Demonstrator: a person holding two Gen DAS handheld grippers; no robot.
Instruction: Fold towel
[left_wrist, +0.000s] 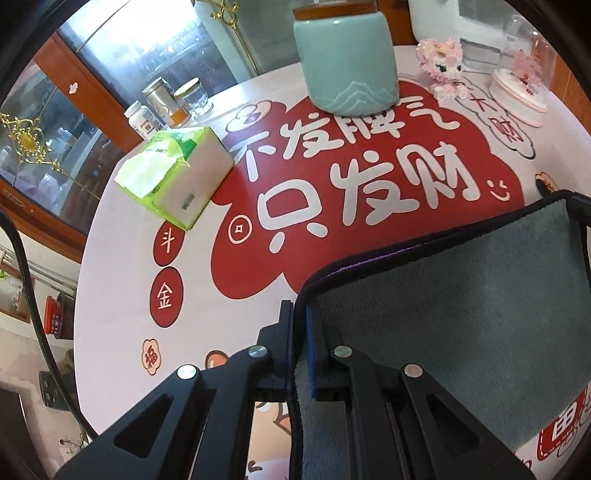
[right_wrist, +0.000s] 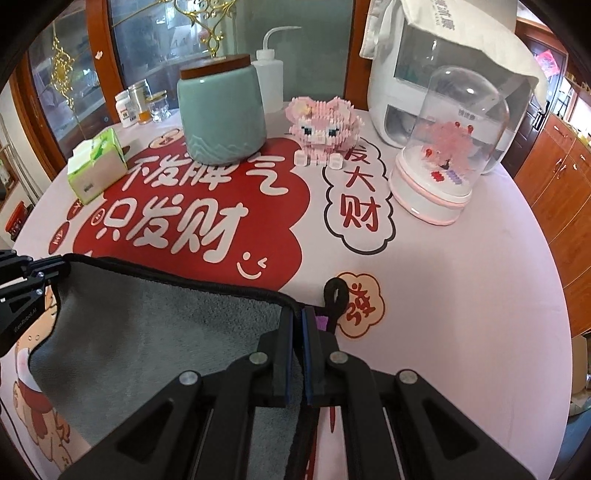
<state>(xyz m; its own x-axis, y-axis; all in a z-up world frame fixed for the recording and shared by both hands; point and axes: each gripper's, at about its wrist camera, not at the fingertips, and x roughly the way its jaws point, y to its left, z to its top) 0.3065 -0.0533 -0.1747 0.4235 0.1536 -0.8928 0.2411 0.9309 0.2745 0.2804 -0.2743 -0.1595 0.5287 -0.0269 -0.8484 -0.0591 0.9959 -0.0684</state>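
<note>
Currently both tools are pinching the grey towel by its two upper corners, and the cloth is hanging stretched between them above the table.

Left tool: jaws are pressing together on the towel's left corner, with the black-bound hem running up between the blue pads. In the left wrist view the top hem is sloping away to the right, where the other tool's dark frame is just showing at the far corner. A purple strip is showing under the hem.

Right tool: jaws are closing on the right corner. The towel's black hanging loop is sticking up just beyond the fingertips, beside a purple tag. In the right wrist view the left tool is appearing at the left edge, gripping the opposite corner.

Table covering is pink with a large red cloud panel and white characters. Standing at the far side, well apart from the towel: a celadon jar with a brown lid, a pink block-built cat figure just beside it, a clear dome with a pink tree, and a white appliance behind. A green tissue pack is lying near the left rim, with small jars and a glass behind it.
</note>
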